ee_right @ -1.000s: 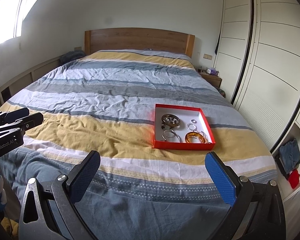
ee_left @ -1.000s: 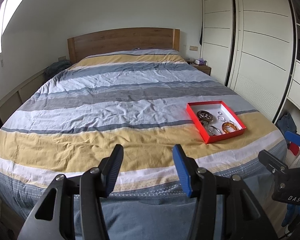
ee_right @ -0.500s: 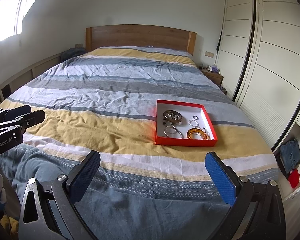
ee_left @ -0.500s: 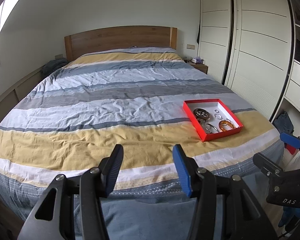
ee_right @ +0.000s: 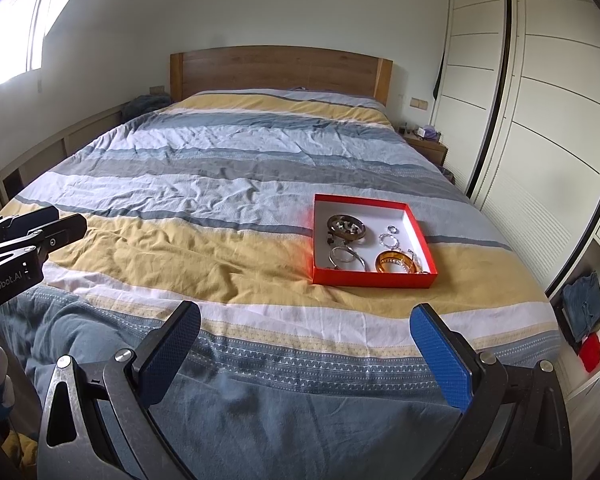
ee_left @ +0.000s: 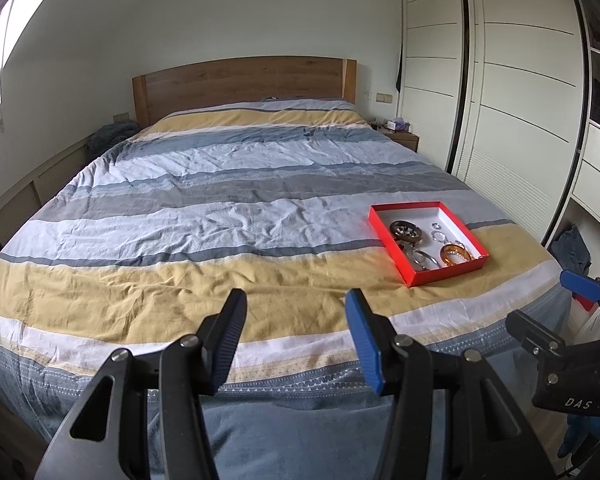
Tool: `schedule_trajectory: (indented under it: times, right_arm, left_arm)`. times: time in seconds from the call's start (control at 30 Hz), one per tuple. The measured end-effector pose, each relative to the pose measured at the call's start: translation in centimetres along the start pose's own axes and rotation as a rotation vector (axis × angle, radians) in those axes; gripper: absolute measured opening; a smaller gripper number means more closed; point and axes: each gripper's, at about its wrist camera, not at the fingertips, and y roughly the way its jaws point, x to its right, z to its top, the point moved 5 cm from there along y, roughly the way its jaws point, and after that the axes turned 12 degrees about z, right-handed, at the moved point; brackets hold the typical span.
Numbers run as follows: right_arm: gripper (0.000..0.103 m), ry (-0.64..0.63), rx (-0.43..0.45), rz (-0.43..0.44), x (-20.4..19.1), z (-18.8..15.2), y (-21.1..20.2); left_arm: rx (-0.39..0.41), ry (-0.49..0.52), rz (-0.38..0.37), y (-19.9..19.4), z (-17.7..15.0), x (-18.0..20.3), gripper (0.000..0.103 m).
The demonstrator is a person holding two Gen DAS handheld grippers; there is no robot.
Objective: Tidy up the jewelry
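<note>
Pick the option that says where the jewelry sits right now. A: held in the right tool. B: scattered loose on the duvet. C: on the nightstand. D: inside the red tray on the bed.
D: the jewelry lies inside the red tray on the bed, while the right tool and left tool hang open and empty.

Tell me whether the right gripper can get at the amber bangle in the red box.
Probably yes: the right gripper is open, nothing lies between it and the amber bangle, and the red box has no lid.
</note>
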Motion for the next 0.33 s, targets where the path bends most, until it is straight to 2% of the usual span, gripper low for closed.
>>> schedule_trajectory:
  times: [0.33]
  right_arm:
    - [0.103,0.004,-0.001,0.000,0.04,-0.12,0.03]
  left_arm:
    - [-0.010,0.006,0.000,0.16,-0.15,0.06,0.049]
